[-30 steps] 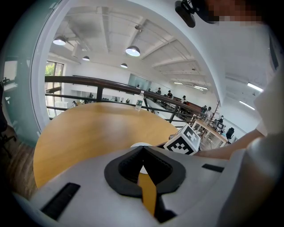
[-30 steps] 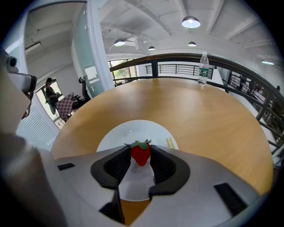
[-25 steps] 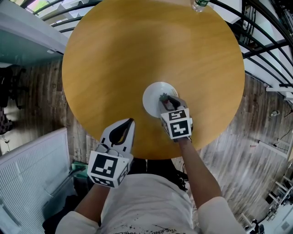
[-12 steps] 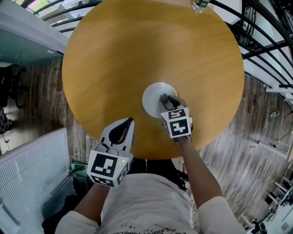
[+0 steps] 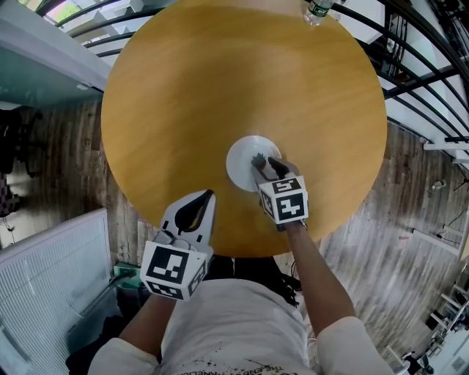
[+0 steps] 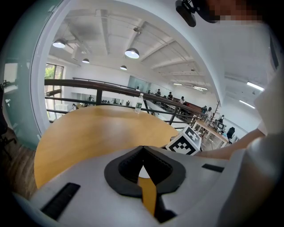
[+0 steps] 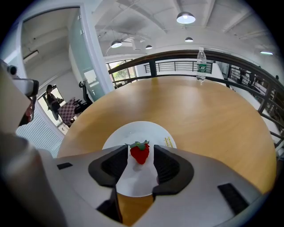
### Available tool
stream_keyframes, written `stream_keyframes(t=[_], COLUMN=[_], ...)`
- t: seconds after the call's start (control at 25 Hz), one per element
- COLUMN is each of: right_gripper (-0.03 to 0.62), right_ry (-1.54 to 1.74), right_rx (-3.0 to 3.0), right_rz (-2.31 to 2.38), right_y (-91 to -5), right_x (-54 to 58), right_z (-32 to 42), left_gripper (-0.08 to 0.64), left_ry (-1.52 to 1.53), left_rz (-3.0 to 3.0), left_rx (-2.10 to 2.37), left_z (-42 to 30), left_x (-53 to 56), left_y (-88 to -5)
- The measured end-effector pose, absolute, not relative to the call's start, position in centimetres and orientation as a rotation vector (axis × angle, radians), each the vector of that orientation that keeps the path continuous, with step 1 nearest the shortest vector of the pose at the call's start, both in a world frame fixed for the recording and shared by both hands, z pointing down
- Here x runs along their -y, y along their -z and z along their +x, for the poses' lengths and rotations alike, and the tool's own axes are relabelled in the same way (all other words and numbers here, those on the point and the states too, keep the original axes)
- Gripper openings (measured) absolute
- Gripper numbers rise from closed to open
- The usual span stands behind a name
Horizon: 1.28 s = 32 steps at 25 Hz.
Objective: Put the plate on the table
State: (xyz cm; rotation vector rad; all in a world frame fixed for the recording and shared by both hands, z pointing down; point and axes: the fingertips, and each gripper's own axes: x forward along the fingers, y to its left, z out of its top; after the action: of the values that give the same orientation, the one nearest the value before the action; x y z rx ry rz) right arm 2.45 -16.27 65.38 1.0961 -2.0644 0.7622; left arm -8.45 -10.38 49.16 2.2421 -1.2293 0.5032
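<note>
A white plate (image 5: 238, 160) (image 7: 133, 132) lies flat on the round wooden table (image 5: 220, 73) (image 7: 199, 115), near its front edge. A red strawberry (image 7: 140, 152) (image 5: 258, 157) rests on the plate. My right gripper (image 5: 265, 162) (image 7: 140, 150) hovers low over the plate's near side. Its jaws are opening, one on each side of the strawberry, and a thin gap shows at both sides. My left gripper (image 5: 209, 193) (image 6: 142, 148) hangs over the table's front edge, left of the plate. It is shut and holds nothing.
A plastic water bottle (image 5: 317, 9) (image 7: 201, 62) (image 6: 138, 106) stands at the table's far edge. A dark railing (image 5: 418, 66) curves behind the table. A white slatted panel (image 5: 51, 271) stands at the lower left on the wood floor.
The right gripper's jaws have spread apart around the strawberry. The plate and the left gripper have not moved.
</note>
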Motion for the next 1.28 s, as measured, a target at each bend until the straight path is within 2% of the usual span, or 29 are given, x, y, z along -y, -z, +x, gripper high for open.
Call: stream_keyframes(t=[0.56,0.68,0.92,1.28], right_gripper=[0.195,0.161,0.05,0.028], right_ry=[-0.738,-0.691,-0.599,-0.55], right_rx=[2.16,2.192,2.298,2.42], right_rz=[1.18,1.204,1.185,1.244], right_y=[-59.3,-56.9,-51.5,-44.0], right_x=[15.1,14.2,11.0,5.6], right_z=[3.9,4.6,5.5,7.5], left_gripper=[0.021,0.022,0.021,0.021], left_ry=[-0.484,-0.474,-0.465,-0.457], left_rz=[2.297,2.313,2.343,2.384], left_rx=[1.257,1.272,1.281,1.248], left_z=[-7.6,-7.4,-6.7,-5.2], left_x=[8.7,8.3,6.9,3.4], left_y=[-46.1,-45.0,-43.2,-40.9])
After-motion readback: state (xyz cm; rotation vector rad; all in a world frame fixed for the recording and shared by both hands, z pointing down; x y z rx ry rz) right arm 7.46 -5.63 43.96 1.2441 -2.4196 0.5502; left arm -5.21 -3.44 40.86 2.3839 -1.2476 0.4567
